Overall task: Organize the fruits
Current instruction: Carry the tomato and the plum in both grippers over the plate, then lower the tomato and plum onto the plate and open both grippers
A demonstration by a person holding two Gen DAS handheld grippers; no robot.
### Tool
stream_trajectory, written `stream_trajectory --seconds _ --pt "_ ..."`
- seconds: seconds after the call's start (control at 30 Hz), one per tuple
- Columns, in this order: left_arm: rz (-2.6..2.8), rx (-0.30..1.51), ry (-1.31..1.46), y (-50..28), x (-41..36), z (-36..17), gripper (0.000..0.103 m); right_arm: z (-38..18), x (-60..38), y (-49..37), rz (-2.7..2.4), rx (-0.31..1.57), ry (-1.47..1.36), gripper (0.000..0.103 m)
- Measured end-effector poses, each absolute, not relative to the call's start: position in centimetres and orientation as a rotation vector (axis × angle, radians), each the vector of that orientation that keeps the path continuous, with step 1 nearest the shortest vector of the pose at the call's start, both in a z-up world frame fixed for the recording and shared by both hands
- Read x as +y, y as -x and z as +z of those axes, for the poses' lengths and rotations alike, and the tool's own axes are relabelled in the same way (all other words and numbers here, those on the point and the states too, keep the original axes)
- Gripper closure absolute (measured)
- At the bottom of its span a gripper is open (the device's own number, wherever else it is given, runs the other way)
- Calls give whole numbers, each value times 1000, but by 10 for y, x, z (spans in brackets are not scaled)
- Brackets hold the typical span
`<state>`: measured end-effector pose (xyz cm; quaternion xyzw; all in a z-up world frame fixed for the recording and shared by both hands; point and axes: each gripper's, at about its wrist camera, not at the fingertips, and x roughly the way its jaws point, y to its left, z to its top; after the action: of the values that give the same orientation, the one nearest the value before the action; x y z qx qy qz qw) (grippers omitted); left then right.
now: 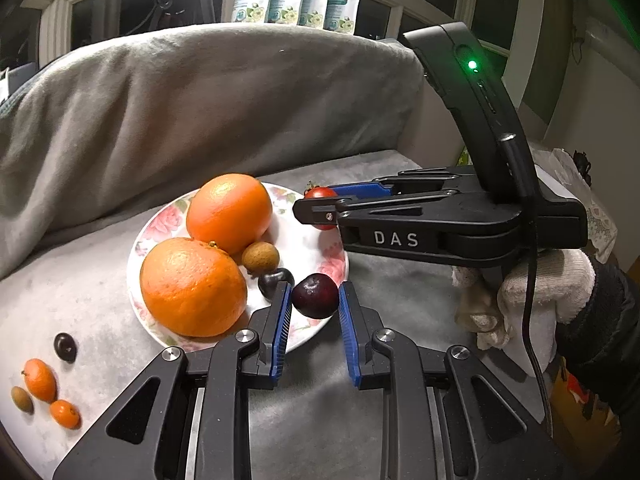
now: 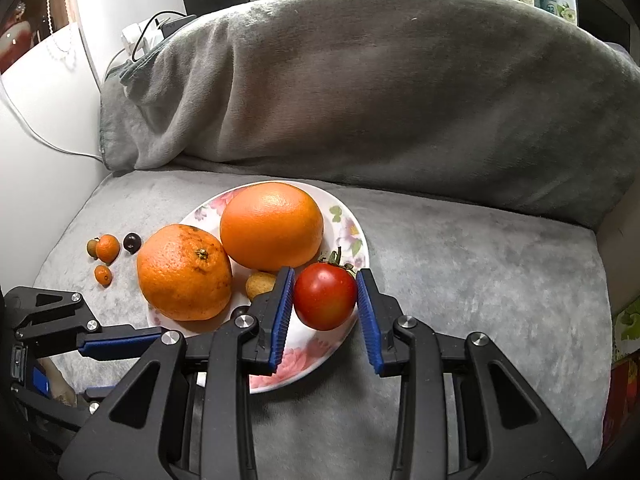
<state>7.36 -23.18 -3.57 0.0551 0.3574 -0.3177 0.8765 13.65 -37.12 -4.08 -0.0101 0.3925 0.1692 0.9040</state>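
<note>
Partly done: two oranges [image 1: 208, 252] sit on the plate [image 1: 316, 240] mid-frame, the left gripper [image 1: 314, 300] pinches a cherry [image 1: 315, 295], the right gripper [image 2: 325, 300] pinches a tomato [image 2: 325, 301], and small fruits [image 1: 44, 388] wait lower left.

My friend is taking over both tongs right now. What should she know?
Left tongs: shut on the dark cherry, over the near rim of the flowered plate.
Right tongs: shut on the red tomato, over the plate's right side.
On the plate: two oranges, a brown longan and another cherry.
On the grey cushion, left of the plate: one cherry, two kumquats, one small longan.
Left to do: set down both held fruits, then probably gather those four.
</note>
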Motion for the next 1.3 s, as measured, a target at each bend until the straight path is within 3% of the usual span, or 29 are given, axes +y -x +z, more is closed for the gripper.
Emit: stream_trajectory --seconds 0.4,0.5,0.6,0.67,0.77,1.1,1.3 --pt "-643 728 -157 -70 -242 -35 80 -39 -366 -140 357 808 35 67" --pt "-640 725 -153 -70 -241 -35 75 -35 -368 -139 339 791 32 33" --pt "-639 716 -149 -69 -239 -33 61 -30 -371 -137 331 771 19 31" --pt "-641 714 -144 -68 -237 -31 60 -28 -372 -137 324 765 12 31" --pt "-641 712 -132 -66 -233 -30 54 -25 -374 -136 317 758 4 17" --pt "-635 710 -100 -66 -218 -22 44 -18 -373 -129 310 746 -15 16" --pt "-612 690 -88 -56 -201 -14 44 -7 -368 -118 309 726 -32 16"
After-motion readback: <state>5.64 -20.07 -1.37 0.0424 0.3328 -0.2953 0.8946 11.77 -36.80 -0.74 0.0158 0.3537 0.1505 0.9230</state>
